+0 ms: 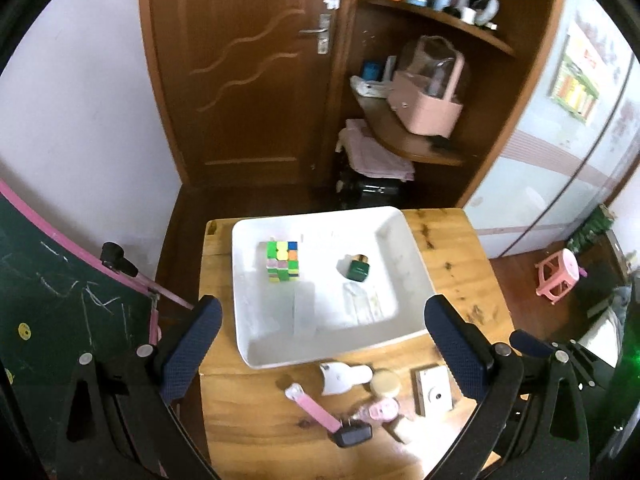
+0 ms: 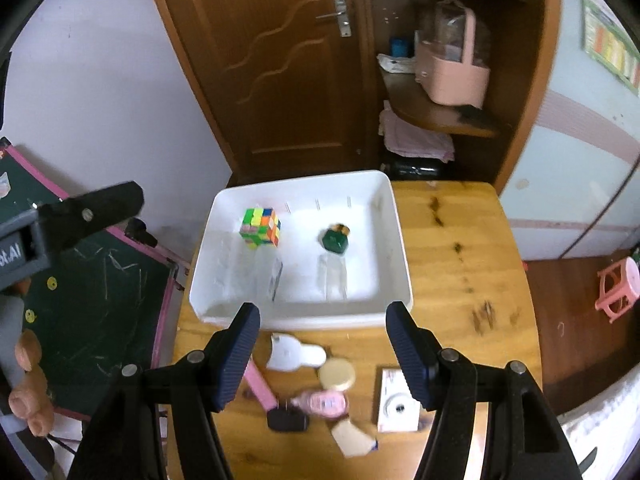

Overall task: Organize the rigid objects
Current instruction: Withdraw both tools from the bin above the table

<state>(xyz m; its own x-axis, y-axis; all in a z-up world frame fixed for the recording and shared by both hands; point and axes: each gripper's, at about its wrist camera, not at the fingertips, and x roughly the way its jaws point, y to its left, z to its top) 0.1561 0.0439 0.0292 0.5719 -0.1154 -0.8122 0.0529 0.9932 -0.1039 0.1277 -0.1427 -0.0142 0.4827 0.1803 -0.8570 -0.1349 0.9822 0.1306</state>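
Task judged partly done. White tray (image 2: pixel 400 240) at table's far end holding two items: multicoloured cube (image 2: pixel 260 227) at 10 o'clock inside it, green bottle (image 2: pixel 335 239) toward 2 o'clock. Left outside at tray's 6 o'clock: white scoop-shaped piece (image 2: pixel 294 354), round cream lid (image 2: pixel 337 374), pink bottle (image 2: pixel 322 403), pink strip (image 2: pixel 260 386), black plug (image 2: pixel 287 419), white box (image 2: pixel 398 406). Left gripper (image 1: pixel 322 320) and right gripper (image 2: pixel 322 330) both agape, holding nothing.

Dim, warm indoor light; white tray (image 1: pixel 408 248) glares. Motion blur softens table clutter. Heavy fisheye bending, black vignette at corners.
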